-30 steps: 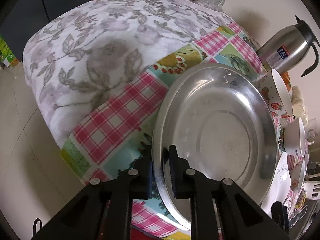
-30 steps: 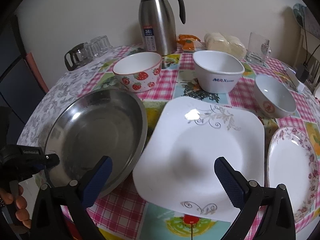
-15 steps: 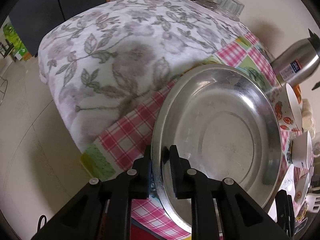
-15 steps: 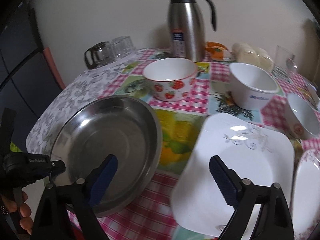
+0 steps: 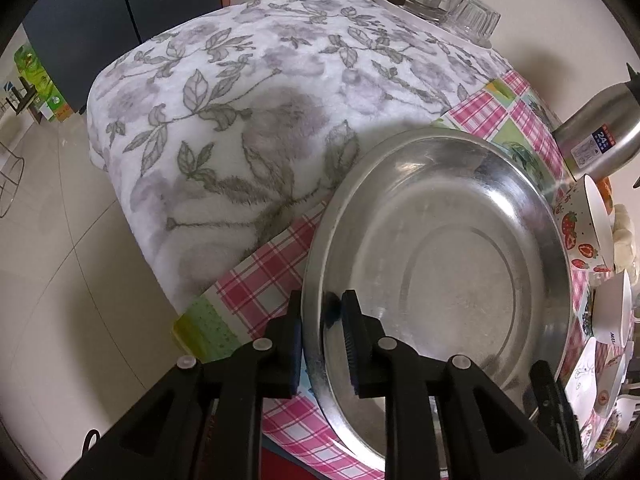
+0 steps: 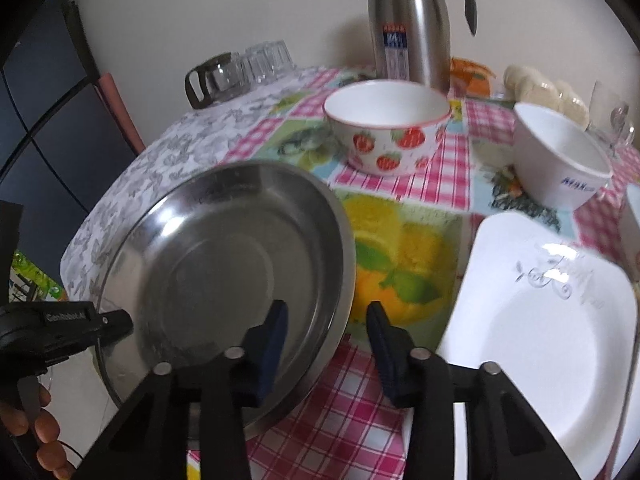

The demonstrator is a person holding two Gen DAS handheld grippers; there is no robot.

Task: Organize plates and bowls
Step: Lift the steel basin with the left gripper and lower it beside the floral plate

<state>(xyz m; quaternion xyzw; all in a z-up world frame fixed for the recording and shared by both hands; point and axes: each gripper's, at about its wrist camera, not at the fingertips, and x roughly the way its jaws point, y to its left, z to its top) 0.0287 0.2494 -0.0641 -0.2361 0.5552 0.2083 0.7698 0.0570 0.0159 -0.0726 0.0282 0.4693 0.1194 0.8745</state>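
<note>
Clamped on the rim of the steel plate [image 5: 440, 280], the left gripper [image 5: 320, 320] fills the lower middle of the left wrist view, one finger under the rim and one over it; in the right wrist view the same gripper [image 6: 116, 322] shows at the lower left edge, pinching the plate's [image 6: 224, 280] left rim. Right gripper [image 6: 326, 328] sits at the lower centre of its own view, jaws apart and holding nothing; its left finger lies over the plate's inner wall and its right finger over the bare tablecloth [image 6: 400, 248] just beside the rim. To the right of that, the square white plate [image 6: 540, 320] fills the lower right; the strawberry bowl [image 6: 388, 128] stands in the upper middle; the white bowl [image 6: 560, 160] stands at the upper right. Behind them the steel jug [image 6: 408, 24] rises at the top centre; glassware [image 6: 240, 72] sits at the upper left on the grey floral cloth [image 5: 240, 100].
</note>
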